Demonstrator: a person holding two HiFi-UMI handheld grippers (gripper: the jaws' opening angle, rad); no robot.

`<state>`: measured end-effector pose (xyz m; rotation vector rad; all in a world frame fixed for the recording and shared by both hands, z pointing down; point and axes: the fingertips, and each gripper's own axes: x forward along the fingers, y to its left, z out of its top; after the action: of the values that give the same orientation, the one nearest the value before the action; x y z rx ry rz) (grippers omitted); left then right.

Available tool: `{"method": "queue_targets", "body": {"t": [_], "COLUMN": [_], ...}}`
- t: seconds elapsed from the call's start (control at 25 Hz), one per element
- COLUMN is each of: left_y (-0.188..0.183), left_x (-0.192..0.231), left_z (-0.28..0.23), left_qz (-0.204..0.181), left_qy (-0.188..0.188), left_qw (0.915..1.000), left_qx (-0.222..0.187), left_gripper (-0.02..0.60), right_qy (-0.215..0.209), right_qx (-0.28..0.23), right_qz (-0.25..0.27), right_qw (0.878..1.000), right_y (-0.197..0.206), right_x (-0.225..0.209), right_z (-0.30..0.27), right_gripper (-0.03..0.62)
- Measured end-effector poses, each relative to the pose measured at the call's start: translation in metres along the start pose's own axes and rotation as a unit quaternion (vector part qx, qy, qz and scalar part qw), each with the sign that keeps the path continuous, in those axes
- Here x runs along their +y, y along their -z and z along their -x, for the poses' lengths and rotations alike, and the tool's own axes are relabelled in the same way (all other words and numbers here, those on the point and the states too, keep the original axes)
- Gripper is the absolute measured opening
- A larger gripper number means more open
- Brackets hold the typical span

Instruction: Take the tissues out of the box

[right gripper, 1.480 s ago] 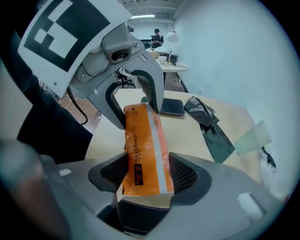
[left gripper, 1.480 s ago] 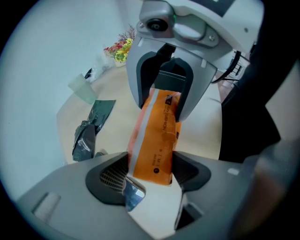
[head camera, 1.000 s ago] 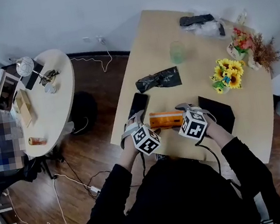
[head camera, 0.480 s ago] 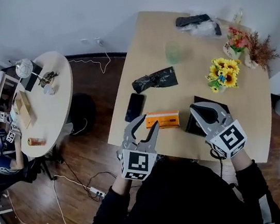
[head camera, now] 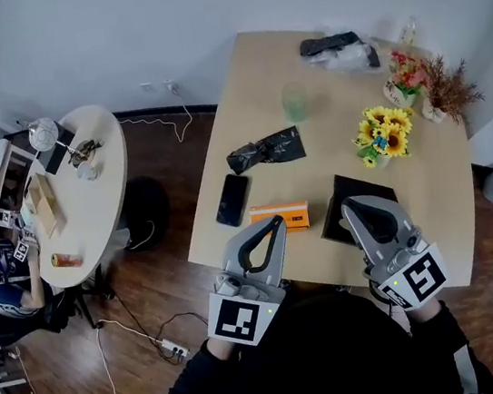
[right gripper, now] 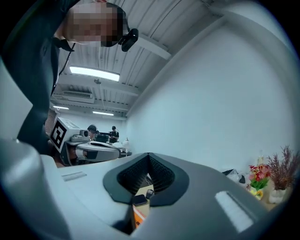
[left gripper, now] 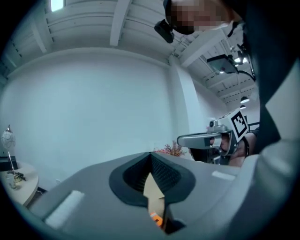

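Withdrawn from the tissue box (head camera: 279, 216), left gripper (head camera: 275, 223) and right gripper (head camera: 350, 205) hover over table (head camera: 208, 233) edge (jaws together)

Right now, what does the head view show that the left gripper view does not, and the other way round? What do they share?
Only the head view shows the phone, the black bag, the green cup and the sunflowers on the table. Only the left gripper view shows the ceiling beams overhead. Both show the orange tissue box, which in the left gripper view is just a sliver seen below the shut left gripper. Both also show the right gripper, which is shut and empty.
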<state>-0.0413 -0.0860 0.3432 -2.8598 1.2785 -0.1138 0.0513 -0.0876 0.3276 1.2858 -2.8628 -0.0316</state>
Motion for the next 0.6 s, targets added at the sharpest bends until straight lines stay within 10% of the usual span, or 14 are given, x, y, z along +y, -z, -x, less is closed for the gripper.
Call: {"method": "queue_targets", "body": {"t": [0.6], "left_y": [0.081], "left_x": [0.013], "left_z": [0.013], "left_qz": [0.069], "left_qy": [-0.023], "left_qw": [0.9923], "left_qx": [0.101], "left_gripper": [0.0], "right_qy": [-0.012], "right_qx": [0.076], "right_qz": [-0.027], "right_qw": [0.997], "right_y": [0.057], "right_x": [0.007], "right_z": [0.001], "right_gripper": [0.0]}}
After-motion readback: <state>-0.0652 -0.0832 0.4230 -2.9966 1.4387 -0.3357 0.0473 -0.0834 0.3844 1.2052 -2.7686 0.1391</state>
